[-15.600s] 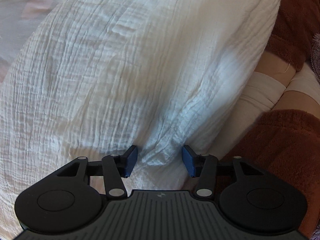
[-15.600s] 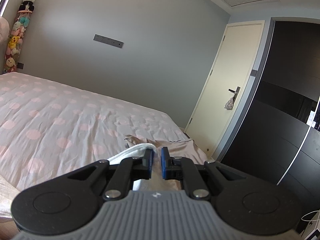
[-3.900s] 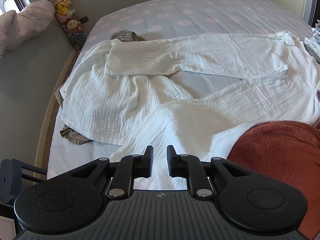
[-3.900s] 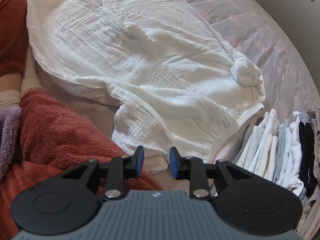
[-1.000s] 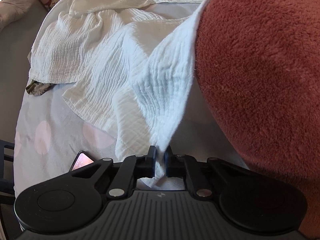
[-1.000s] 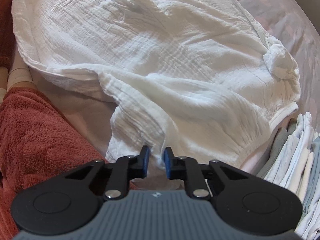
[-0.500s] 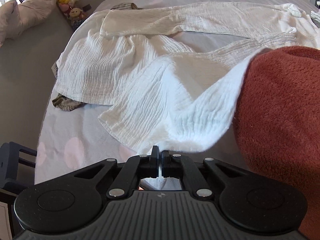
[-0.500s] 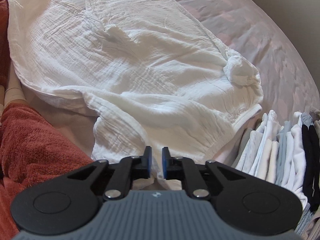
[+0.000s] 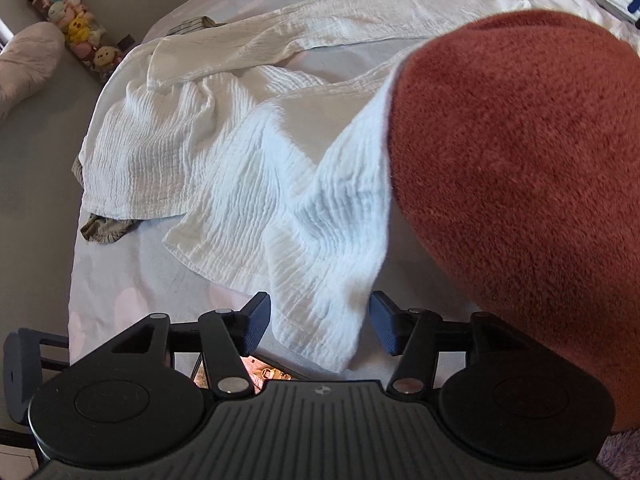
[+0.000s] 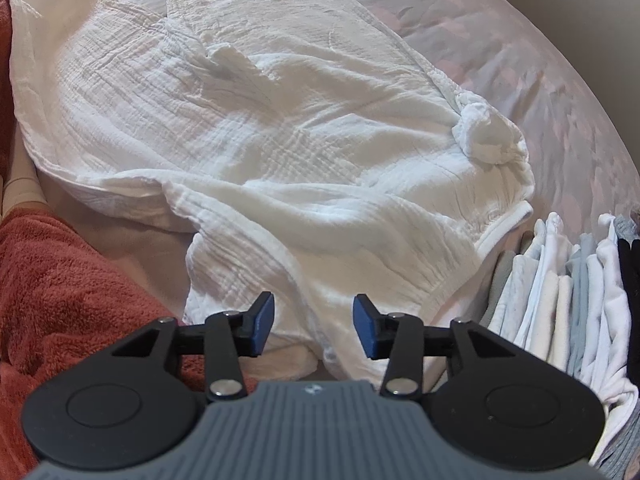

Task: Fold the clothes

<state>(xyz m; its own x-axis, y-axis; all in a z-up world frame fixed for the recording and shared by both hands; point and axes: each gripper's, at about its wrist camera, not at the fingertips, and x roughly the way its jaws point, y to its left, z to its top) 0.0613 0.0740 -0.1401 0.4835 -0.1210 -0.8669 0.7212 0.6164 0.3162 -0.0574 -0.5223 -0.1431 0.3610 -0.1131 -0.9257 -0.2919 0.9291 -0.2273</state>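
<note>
Writing: none I can read; only a small embossed mark on each gripper body.
Garment: the white crinkled garment [image 9: 280,184] lies spread across my bed [image 9: 120,300], one corner draped toward me beside my rust-red fleece sleeve [image 9: 520,180].
Change: half a second ago both pairs of jaws were pressed together on the cloth; both are now spread wide.
Left gripper [image 9: 320,326]: jaws wide apart; the garment's corner hangs between the blue pads [image 9: 256,322], and I cannot tell whether it touches them.
Right gripper [image 10: 314,330]: jaws wide apart, gripping nothing, over the garment's [image 10: 280,140] near hem.
Knot: a bunched white knot [image 10: 486,136] sits at the garment's right edge.
Folded stack: folded clothes [image 10: 568,292] stand in a row just right of the garment.
Phone: a lit screen [image 9: 248,374] shows under my left gripper.
Plush toys [image 9: 68,20]: lined up by the far wall.
</note>
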